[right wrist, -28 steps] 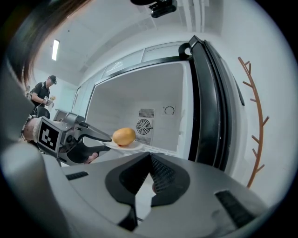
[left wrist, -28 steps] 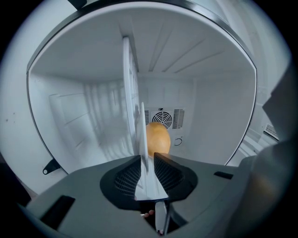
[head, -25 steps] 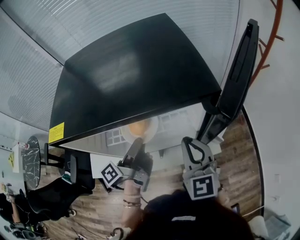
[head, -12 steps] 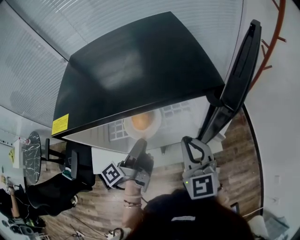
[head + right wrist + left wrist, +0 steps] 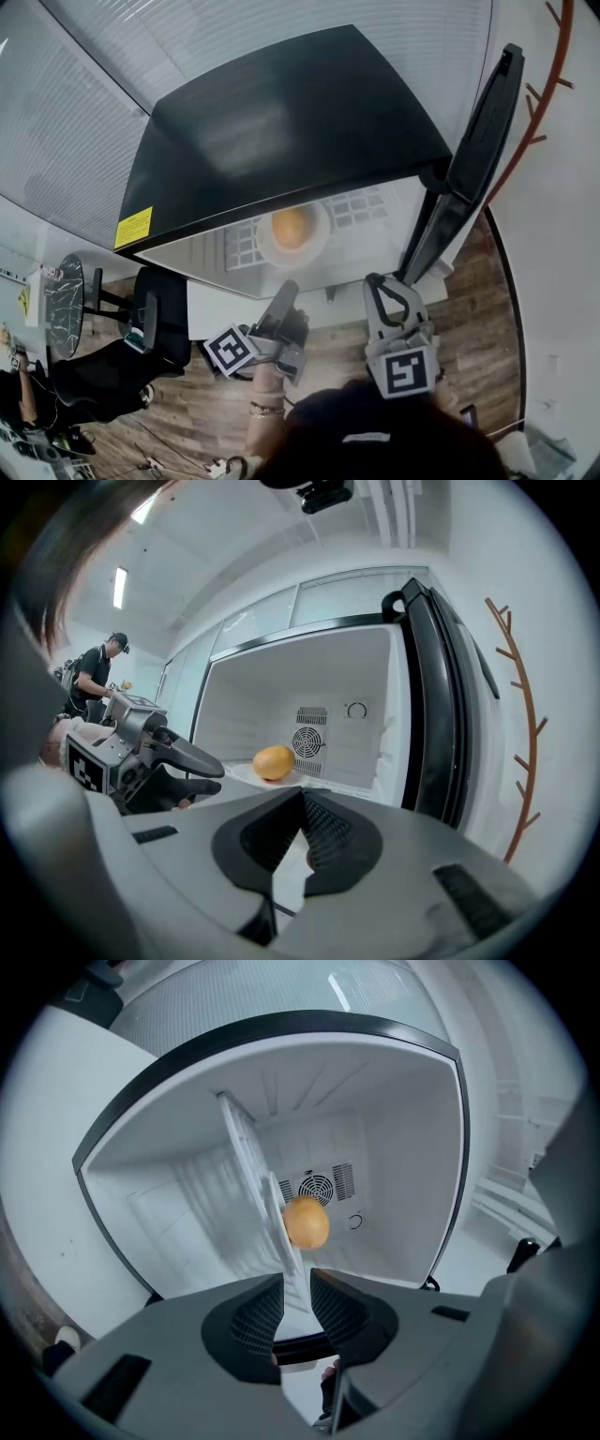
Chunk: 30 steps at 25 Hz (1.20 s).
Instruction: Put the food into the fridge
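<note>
An orange fruit [image 5: 292, 228] lies on a white plate [image 5: 320, 242] on a shelf inside the open black fridge [image 5: 281, 131]. The left gripper view shows the fruit [image 5: 305, 1222] by the rear fan grille; the right gripper view shows it too [image 5: 273, 761]. My left gripper [image 5: 289, 289] hangs just outside the fridge's opening, in front of the plate, its jaws a little apart and empty [image 5: 296, 1279]. My right gripper [image 5: 380, 284] is beside it nearer the door, jaws touching at the tip with nothing in them [image 5: 302, 794].
The fridge door [image 5: 478, 159] stands open at the right. A branch-shaped orange stand [image 5: 520, 714] is beyond it. A black office chair [image 5: 155, 328] and a round dark table [image 5: 64, 305] are on the wood floor at the left, where a person [image 5: 94, 672] stands.
My left gripper has drawn back from the plate, which stays in the fridge with the fruit on it. The right gripper has barely moved.
</note>
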Tool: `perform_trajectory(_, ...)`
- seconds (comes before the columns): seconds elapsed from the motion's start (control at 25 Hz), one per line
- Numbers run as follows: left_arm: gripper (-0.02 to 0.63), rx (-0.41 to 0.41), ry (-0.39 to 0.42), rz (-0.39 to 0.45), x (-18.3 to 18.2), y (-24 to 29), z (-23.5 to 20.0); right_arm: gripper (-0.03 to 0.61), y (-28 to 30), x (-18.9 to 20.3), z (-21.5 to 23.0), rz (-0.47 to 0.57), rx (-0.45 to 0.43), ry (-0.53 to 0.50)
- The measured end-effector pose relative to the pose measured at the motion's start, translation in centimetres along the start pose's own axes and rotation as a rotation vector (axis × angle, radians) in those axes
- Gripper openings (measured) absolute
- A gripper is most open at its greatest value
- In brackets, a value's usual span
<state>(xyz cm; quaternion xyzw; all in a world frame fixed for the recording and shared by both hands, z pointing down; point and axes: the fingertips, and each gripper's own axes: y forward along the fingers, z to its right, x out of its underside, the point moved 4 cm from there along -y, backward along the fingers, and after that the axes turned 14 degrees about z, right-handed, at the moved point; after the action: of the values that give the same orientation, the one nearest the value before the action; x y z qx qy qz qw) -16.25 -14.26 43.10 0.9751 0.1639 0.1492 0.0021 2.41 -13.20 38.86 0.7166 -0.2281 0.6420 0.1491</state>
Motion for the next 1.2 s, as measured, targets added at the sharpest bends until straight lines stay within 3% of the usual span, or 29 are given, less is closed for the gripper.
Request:
perform_trajectory(0.48,0.072,-0.023,0.248,-0.033,0.4,-3.0,1.2,0.003,-1.7,-0.6,-2.2,0.015,-0.026,0.01)
perform_trajectory(0.76,0.071,-0.034,0.246,-0.041,1.1,-4.7,1.2,0.003,-2.7,-0.9,-3.4,0.005,-0.036,0.015)
perform_trajectory(0.88,-0.005,-0.039,0.277,-0.021,1.0,-5.4,1.5,0.003,-3.2,-1.1,-4.1,-0.003,-0.047,0.011)
perform_trajectory(1.2,-0.006,-0.032,0.365,-0.009,1.0,-7.7,2.4,0.003,-4.7,-1.2,-5.8,-0.014,-0.045,0.017)
